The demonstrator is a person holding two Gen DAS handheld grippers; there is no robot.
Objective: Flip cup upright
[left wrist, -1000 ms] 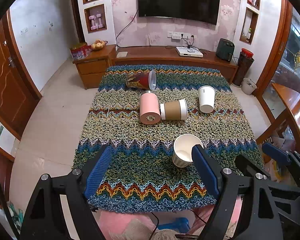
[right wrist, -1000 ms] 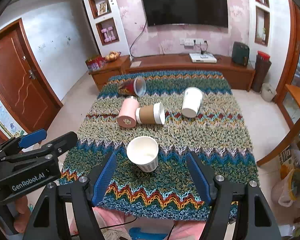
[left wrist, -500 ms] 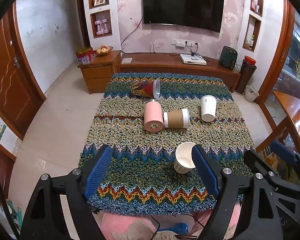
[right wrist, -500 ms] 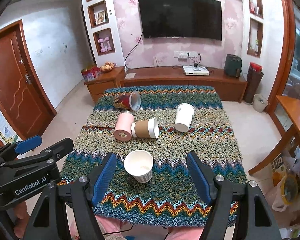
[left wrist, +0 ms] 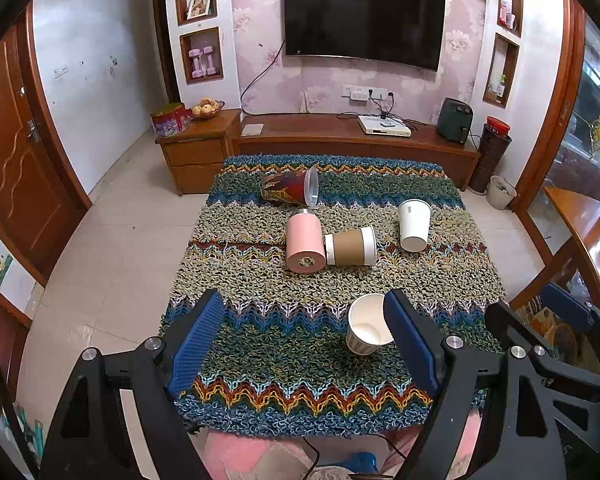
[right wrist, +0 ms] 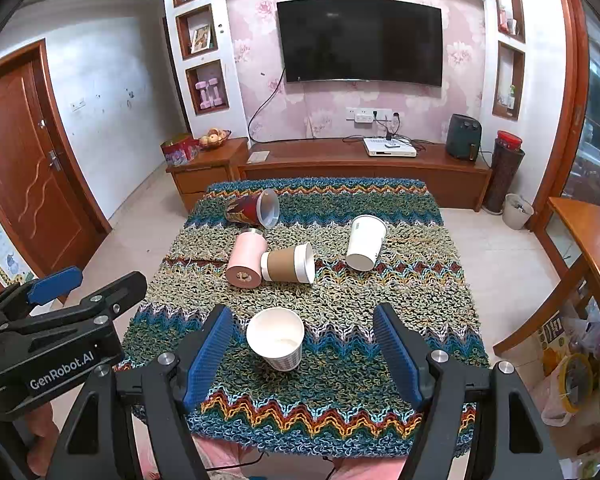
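Observation:
A white paper cup (left wrist: pixel 367 331) stands upright near the front of the knitted table cover (left wrist: pixel 260 332); it also shows in the right wrist view (right wrist: pixel 276 338). Behind it lie a pink cup (left wrist: pixel 305 240), a brown sleeved cup (left wrist: pixel 350 246), a white cup (left wrist: pixel 413 225) and a red patterned cup (left wrist: pixel 290 186), all on their sides. My left gripper (left wrist: pixel 306 338) is open and empty above the front edge. My right gripper (right wrist: pixel 304 350) is open and empty, with the upright cup seen between its fingers, farther off.
A wooden TV cabinet (right wrist: pixel 364 164) and a wall TV (right wrist: pixel 360 42) stand behind the table. A wooden table edge (right wrist: pixel 580 236) is at the right, a door (right wrist: pixel 24 184) at the left. The left gripper body (right wrist: pixel 60 328) shows in the right wrist view.
Both grippers have pulled back and up from the table, so the cups look smaller and farther away. The upright white cup has stayed in place. Both grippers stay open.

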